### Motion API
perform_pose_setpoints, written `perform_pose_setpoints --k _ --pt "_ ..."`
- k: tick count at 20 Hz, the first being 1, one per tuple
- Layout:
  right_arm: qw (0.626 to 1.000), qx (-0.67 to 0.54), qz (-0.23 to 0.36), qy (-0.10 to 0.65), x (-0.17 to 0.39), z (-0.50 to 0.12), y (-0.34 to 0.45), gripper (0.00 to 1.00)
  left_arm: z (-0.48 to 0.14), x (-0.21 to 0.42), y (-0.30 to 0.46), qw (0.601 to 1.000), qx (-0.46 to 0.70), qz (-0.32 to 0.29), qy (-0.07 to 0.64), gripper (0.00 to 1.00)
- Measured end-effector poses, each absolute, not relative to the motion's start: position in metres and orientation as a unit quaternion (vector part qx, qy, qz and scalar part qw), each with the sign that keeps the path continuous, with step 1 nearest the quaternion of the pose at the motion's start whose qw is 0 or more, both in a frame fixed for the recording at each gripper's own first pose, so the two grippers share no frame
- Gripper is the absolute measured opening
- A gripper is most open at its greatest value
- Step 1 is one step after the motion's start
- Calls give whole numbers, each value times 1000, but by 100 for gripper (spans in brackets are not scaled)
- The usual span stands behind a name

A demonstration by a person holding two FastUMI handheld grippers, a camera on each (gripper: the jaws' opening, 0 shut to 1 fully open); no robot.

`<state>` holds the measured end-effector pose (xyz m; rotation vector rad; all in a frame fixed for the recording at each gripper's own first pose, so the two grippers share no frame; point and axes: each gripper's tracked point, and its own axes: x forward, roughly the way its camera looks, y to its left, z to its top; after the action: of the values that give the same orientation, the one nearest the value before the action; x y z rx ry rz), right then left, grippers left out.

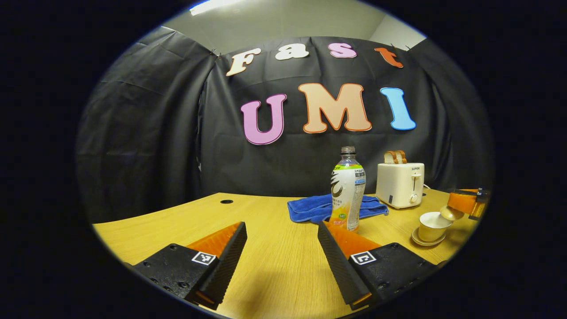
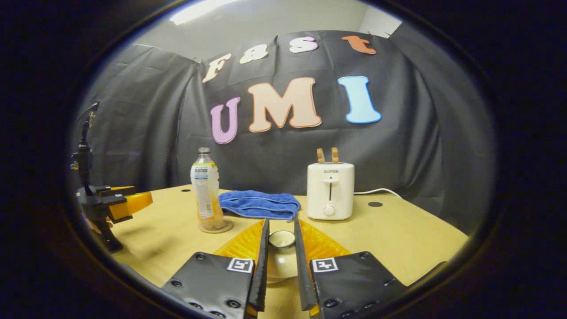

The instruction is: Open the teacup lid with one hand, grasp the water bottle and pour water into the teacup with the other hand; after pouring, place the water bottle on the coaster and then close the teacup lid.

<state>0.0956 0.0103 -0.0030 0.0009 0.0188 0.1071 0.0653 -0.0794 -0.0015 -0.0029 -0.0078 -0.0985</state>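
Note:
In the left gripper view my left gripper (image 1: 281, 226) is open just above the table, nothing between its fingers. The water bottle (image 1: 347, 190) stands upright just past its right fingertip. At the far right the white teacup (image 1: 430, 226) sits uncovered on its saucer (image 1: 426, 241). The right gripper (image 1: 465, 201) holds the lid (image 1: 452, 213) tilted at the cup's rim. In the right gripper view my right gripper (image 2: 281, 222) is shut on the lid (image 2: 280, 261) by its knob. The bottle (image 2: 206, 190) rests on a round coaster (image 2: 215, 227). The left gripper (image 2: 128, 204) is at the far left.
A blue cloth (image 1: 310, 207) lies folded behind the bottle. A white toaster (image 1: 400, 184) holding bread slices stands at the back right, its cord trailing off behind it. The wooden table (image 1: 274, 266) has a small dark hole (image 1: 226, 201) near its far left edge.

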Motion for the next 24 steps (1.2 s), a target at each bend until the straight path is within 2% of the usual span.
perform_pose_setpoints --k 7,17,18,23,24 --pt "995 -4 91 34 110 -12 31 33 -2 63 -79 999 -2 -53 -4 94" --pt "992 -9 95 77 118 -25 34 35 -2 64 -78 999 -2 -53 -4 94" --pt "992 -9 95 78 118 -26 34 33 -2 64 -79 999 -2 -53 -4 94" --pt "992 -9 100 79 118 -26 35 35 -2 64 -78 999 -2 -54 -4 94" --pt "991 -9 105 78 116 -25 37 43 -3 64 -78 999 -2 -53 -4 94"
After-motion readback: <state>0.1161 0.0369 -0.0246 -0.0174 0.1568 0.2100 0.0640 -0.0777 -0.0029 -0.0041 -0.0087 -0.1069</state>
